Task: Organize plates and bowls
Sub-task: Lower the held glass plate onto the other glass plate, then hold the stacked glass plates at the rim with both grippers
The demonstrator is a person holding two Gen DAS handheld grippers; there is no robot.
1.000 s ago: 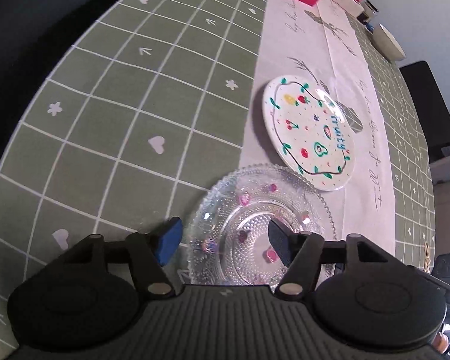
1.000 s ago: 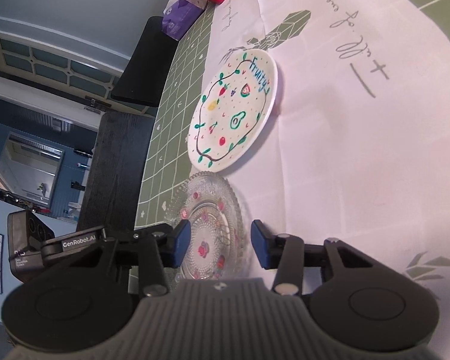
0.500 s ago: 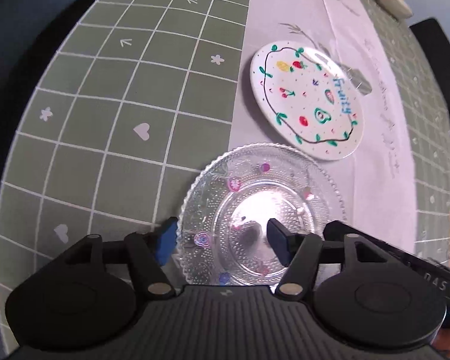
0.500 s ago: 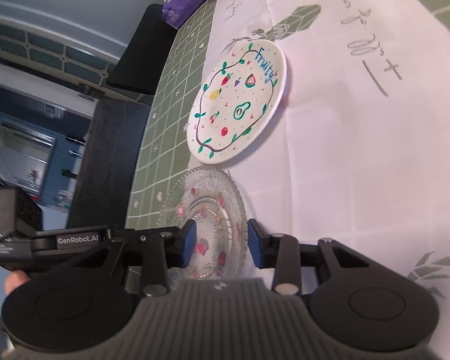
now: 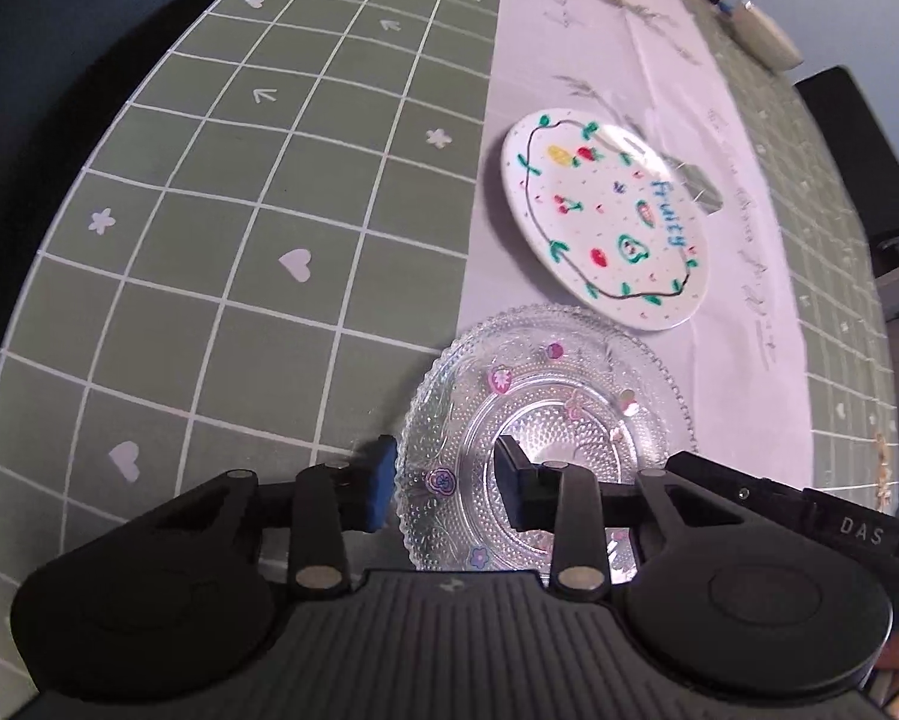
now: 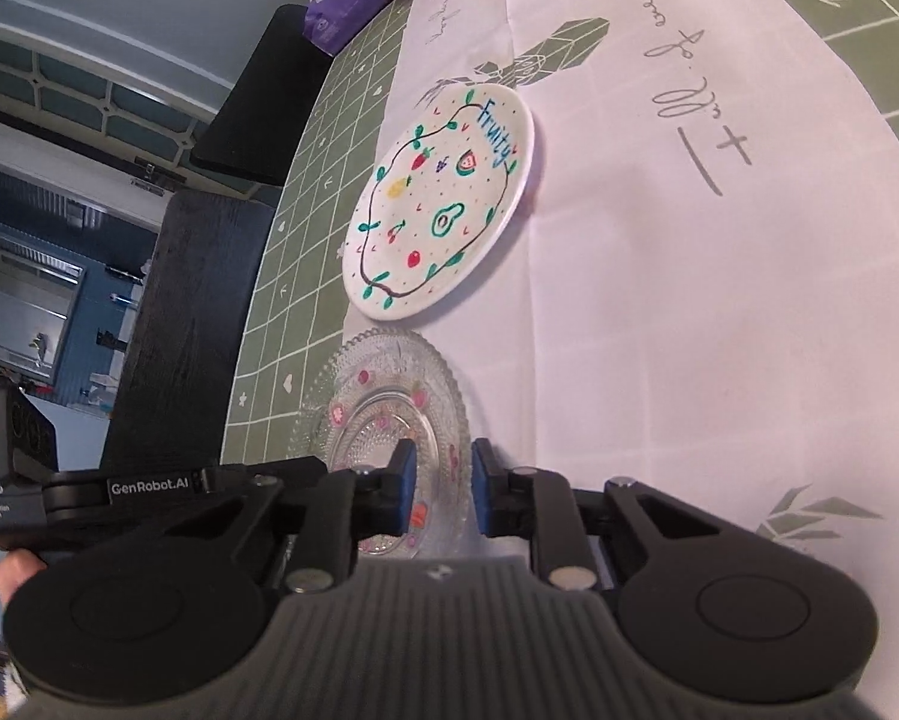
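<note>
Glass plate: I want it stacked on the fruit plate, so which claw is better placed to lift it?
Probably right. The right claw is closing narrowly across the glass plate rim; the left claw straddles its rim more widely.

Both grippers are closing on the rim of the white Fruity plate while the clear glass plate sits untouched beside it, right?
Not quite. Both wrist views show the left gripper and right gripper closing on the rim of the clear glass plate; the white Fruity plate sits untouched beside it.

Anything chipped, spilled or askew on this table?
Nothing stands out. The glass plate and painted plate lie flat and whole; both grippers' jaws are closing around the glass plate's rim.
</note>
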